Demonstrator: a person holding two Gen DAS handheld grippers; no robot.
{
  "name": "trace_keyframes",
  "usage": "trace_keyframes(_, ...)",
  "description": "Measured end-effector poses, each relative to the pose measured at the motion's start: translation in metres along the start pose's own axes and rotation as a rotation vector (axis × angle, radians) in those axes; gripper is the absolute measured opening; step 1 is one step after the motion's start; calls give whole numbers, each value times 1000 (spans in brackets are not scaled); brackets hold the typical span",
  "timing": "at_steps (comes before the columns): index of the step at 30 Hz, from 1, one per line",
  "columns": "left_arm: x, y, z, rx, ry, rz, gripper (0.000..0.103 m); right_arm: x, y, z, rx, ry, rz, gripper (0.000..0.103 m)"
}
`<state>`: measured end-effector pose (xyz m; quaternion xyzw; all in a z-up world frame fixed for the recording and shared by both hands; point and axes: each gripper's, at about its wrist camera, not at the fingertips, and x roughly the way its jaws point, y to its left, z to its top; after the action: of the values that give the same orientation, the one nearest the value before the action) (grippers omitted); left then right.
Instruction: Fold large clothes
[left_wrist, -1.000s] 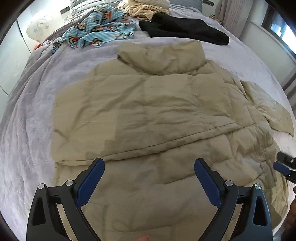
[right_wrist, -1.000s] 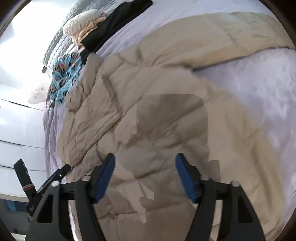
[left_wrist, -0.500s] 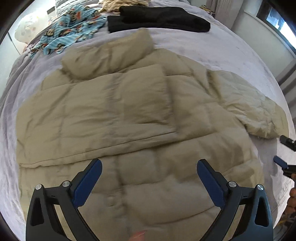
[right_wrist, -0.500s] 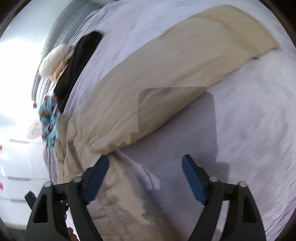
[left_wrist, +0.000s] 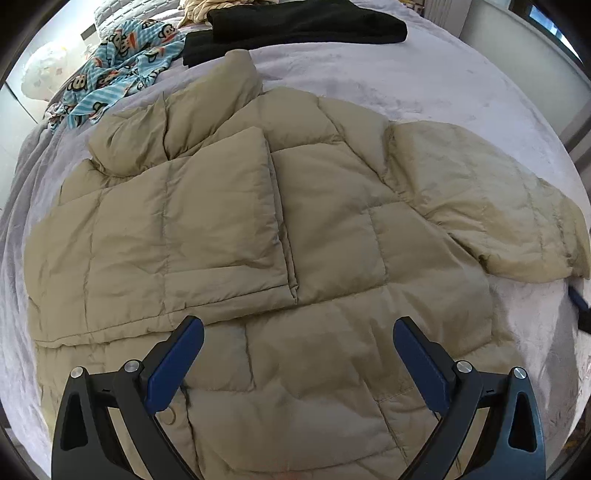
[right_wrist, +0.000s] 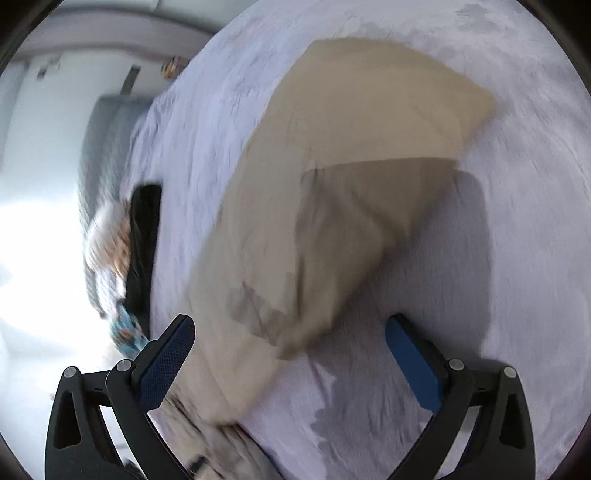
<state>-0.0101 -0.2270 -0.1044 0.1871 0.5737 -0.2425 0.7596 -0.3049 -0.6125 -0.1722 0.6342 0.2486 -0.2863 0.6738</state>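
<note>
Lying spread on the lavender bedspread (left_wrist: 424, 85), tan puffer jacket (left_wrist: 258, 229) has one sleeve folded across its chest, other sleeve (right_wrist: 351, 147) stretched out sideways. Left gripper (left_wrist: 298, 354) over the hem, jaws apart, empty. Right gripper (right_wrist: 290, 354) jaws opening above outstretched sleeve, pads not touching fabric.

Right wrist view: motion-blurred; jacket sleeve (right_wrist: 351, 177) quilting unreadable.
Jacket hem (left_wrist: 295, 454): cut off by bottom edge.
Clothes pile (right_wrist: 122, 258) at bed's far edge: smeared.
</note>
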Motion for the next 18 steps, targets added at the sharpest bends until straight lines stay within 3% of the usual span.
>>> trace_keyframes(6,-1,9,0,-41,4,-4,103,24,-5,25,168,20,201,103)
trace_keyframes(9,-6,16,2,-54,-18,4,103,35,-7,30,233,46,228,101)
trace_keyframes(10,-9,20,2,-63,-27,2,103,36,-9,34,244,50,243,96)
trace_keyframes(12,-12,26,4,-74,-37,1,103,46,-7,33,271,81,277,76)
trace_keyframes(14,-15,33,5,-78,-48,14,103,51,-10,28,285,118,259,43)
trace_keyframes(15,-16,38,5,-80,-55,23,103,56,-8,25,286,128,259,36)
trace_keyframes(16,-16,43,5,-83,-60,20,103,56,-6,24,280,125,264,24)
trace_keyframes(18,-17,57,4,-96,-62,22,103,53,8,20,228,101,259,15)
